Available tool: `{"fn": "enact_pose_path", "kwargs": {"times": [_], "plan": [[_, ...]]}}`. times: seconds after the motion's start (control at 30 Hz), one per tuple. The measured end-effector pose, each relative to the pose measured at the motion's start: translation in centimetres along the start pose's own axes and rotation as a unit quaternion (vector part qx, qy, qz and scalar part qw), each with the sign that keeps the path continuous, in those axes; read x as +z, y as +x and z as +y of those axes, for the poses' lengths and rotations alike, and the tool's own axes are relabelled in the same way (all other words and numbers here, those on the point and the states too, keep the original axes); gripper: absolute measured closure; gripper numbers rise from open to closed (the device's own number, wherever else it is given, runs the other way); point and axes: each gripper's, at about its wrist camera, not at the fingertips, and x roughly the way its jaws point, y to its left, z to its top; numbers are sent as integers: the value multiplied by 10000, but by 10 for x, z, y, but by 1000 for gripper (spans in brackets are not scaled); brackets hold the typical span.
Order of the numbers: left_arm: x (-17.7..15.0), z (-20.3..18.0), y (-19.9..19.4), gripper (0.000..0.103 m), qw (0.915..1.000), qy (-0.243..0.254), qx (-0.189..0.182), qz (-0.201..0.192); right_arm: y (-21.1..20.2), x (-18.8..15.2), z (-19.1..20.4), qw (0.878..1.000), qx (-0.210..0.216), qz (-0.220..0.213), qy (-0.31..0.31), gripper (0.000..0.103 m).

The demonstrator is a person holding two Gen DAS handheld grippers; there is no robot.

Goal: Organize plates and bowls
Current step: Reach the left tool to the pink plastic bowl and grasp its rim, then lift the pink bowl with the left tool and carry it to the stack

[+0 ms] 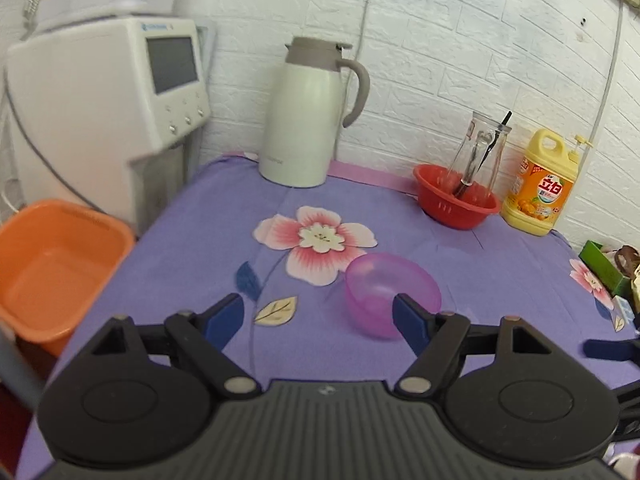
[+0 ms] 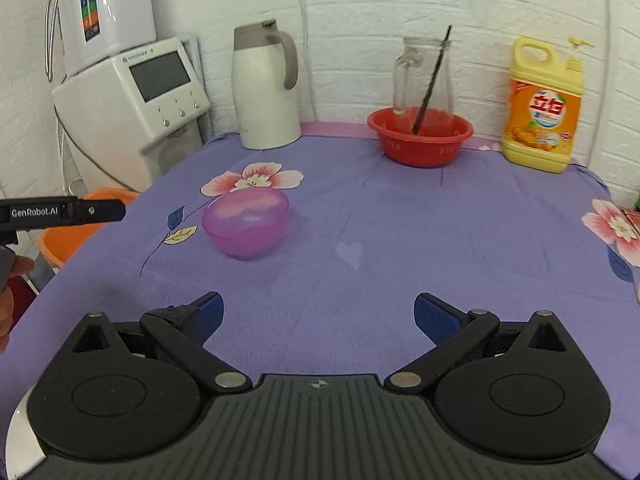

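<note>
Purple bowl [image 1: 392,294] sits just ahead-right of your left gripper [image 1: 318,314], jaws spread, empty; right gripper [image 2: 318,314], also spread, is farther off.

"GenRobot.AI" on left gripper [image 2: 60,212]

Purple floral tablecloth [image 2: 360,216]. Back wall, L to R: white thermos jug [image 2: 266,88], red basket [image 2: 420,136] w/ glass pitcher [image 2: 424,76] standing in it, yellow detergent bottle [image 2: 542,106]. White machine w/ screen [image 1: 120,92] at left, orange tub [image 1: 52,264] below; looks empty, view blurry.
</note>
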Motion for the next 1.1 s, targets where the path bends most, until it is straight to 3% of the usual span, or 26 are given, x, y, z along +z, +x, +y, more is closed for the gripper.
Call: {"fn": "enact_pose_path", "kwargs": {"times": [0.23, 0.33, 0.53, 0.7, 0.83, 1.1], "plan": [[6, -5, 89, 27, 9992, 191, -114, 345, 110, 19, 21, 9962, 146, 815, -284, 0], [6, -6, 112, 27, 9984, 328, -187, 421, 137, 21, 20, 9953, 70, 935, -261, 0], [7, -8, 140, 27, 9953, 766, -258, 528, 148, 22, 26, 9958, 20, 712, -582, 0], [6, -4, 149, 27, 9945, 714, -512, 573, 147, 18, 23, 9972, 57, 444, -605, 0], [4, -7, 157, 27, 9937, 821, -494, 586, 151, 25, 28, 9969, -51, 599, -512, 0], [0, -13, 161, 27, 9924, 1054, -396, 499, 159, 28, 42, 9952, 208, 616, -725, 0]]}}
